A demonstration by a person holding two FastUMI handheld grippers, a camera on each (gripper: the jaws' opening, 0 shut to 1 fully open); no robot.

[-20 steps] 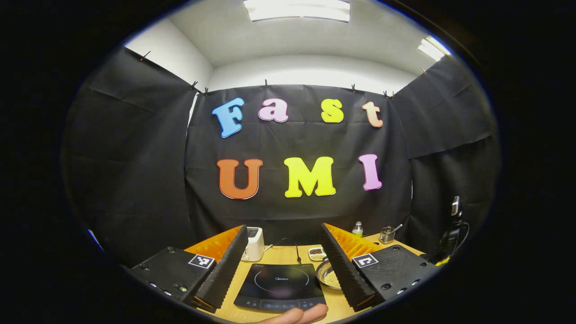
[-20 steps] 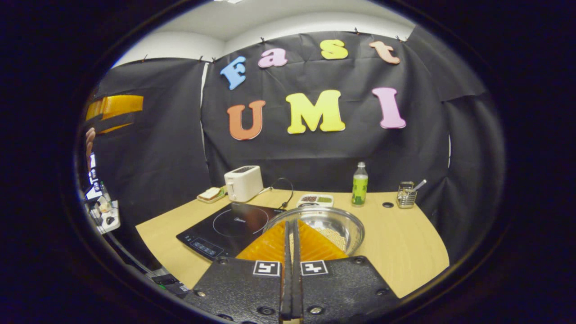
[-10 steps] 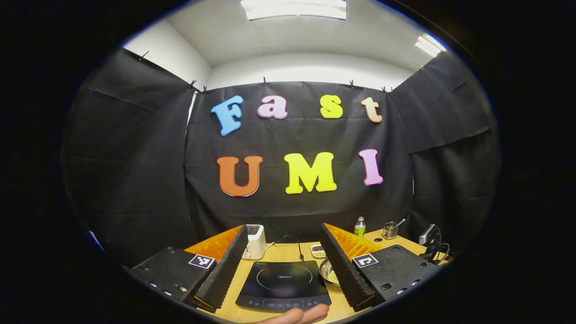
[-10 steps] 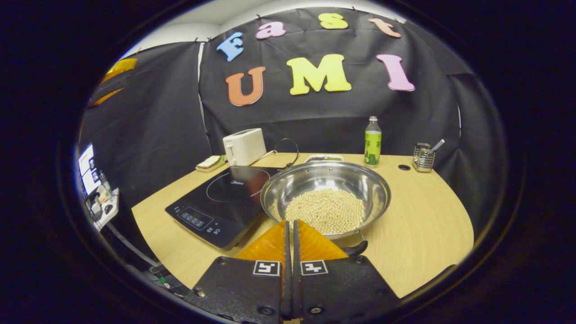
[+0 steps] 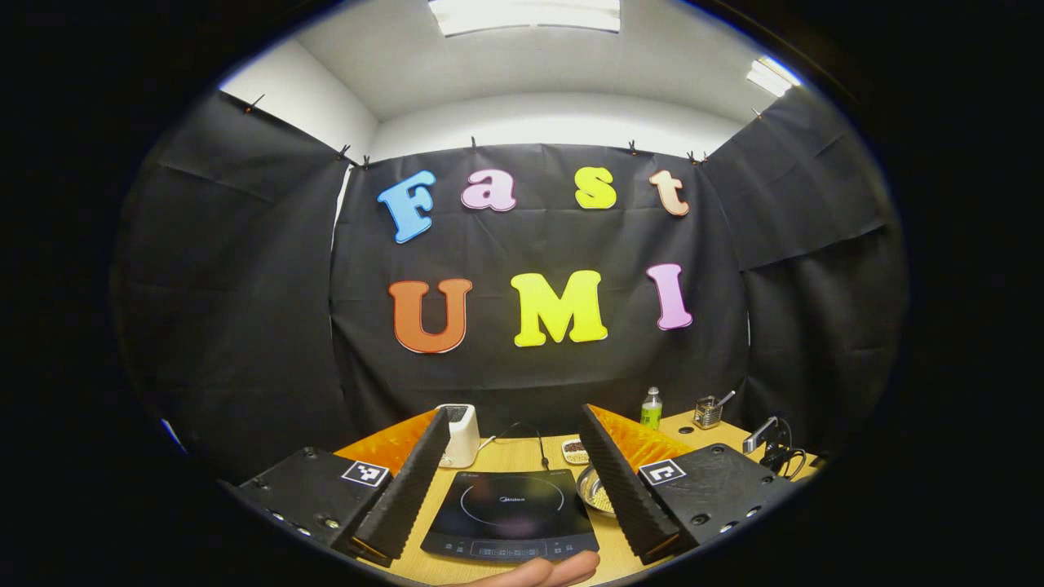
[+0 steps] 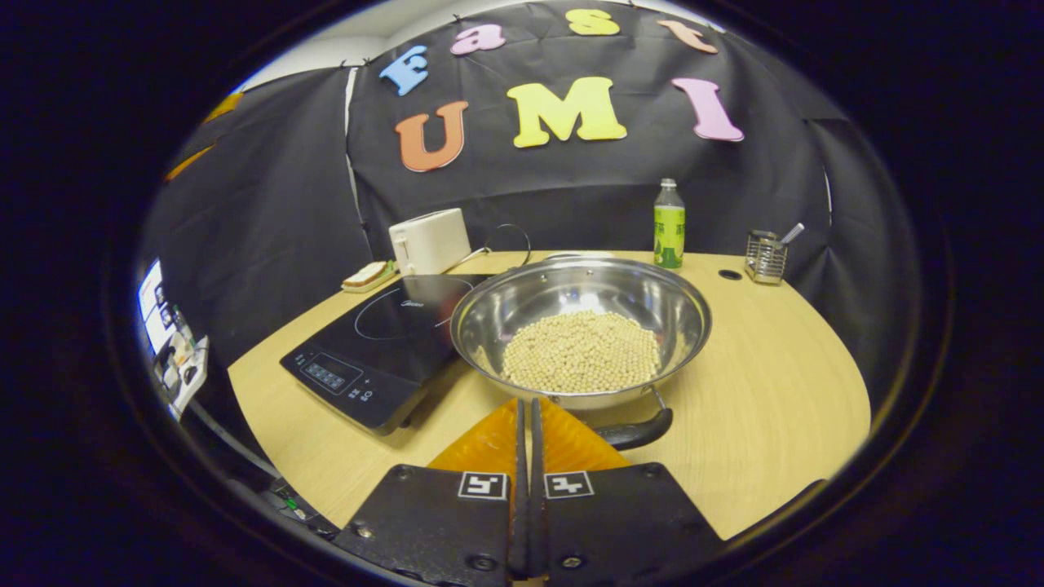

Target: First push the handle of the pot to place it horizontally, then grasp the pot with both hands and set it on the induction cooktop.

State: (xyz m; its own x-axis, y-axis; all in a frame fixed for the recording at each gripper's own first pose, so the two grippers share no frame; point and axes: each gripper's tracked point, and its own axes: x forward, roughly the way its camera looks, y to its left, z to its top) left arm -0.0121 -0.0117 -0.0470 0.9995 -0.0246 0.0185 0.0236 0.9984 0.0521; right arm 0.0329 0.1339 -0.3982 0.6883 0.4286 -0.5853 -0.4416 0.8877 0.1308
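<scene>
- Pot (image 6: 581,330): round, shiny steel, pale beads heaped inside; on the wooden table (image 6: 775,408), just right of the induction cooktop (image 6: 383,342), rim overlapping the cooktop's right edge.
- Pot handle (image 6: 640,430): dark, curved, at the pot's near side, pointing right.
- Right gripper (image 6: 527,408): closed, fingers together, holding nothing; tips just before the pot's near rim, left of the handle.
- Left gripper (image 5: 514,440): spread wide, empty; raised, well back from the pot (image 5: 595,493).
- Bare tabletop right of the pot.
- Behind the pot: white toaster (image 6: 430,240), green bottle (image 6: 669,224), wire holder (image 6: 767,255).
</scene>
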